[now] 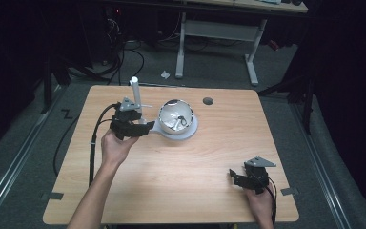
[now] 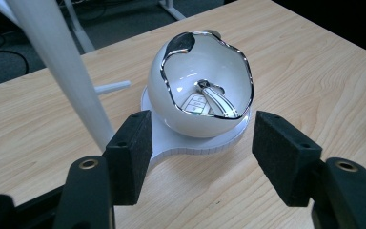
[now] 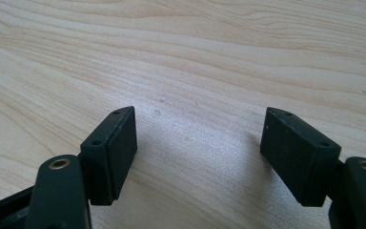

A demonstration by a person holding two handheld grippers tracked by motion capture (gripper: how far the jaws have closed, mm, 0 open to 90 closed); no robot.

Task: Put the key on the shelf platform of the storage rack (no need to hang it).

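Observation:
A white bowl with a wavy chrome rim sits on a round white base at the back middle of the wooden table. A white pole rises from the base's left end. In the left gripper view, the bowl holds a key fob and a shiny metal piece. My left gripper stands open just left of the bowl, its jaws either side of the base's near edge without pressing it. My right gripper is open over bare wood near the front right, nothing between its pads.
A round cable hole lies in the tabletop behind the bowl. A desk with white legs stands beyond the table, and cables lie on the floor at the back left. The left gripper's cable trails toward the table's left edge.

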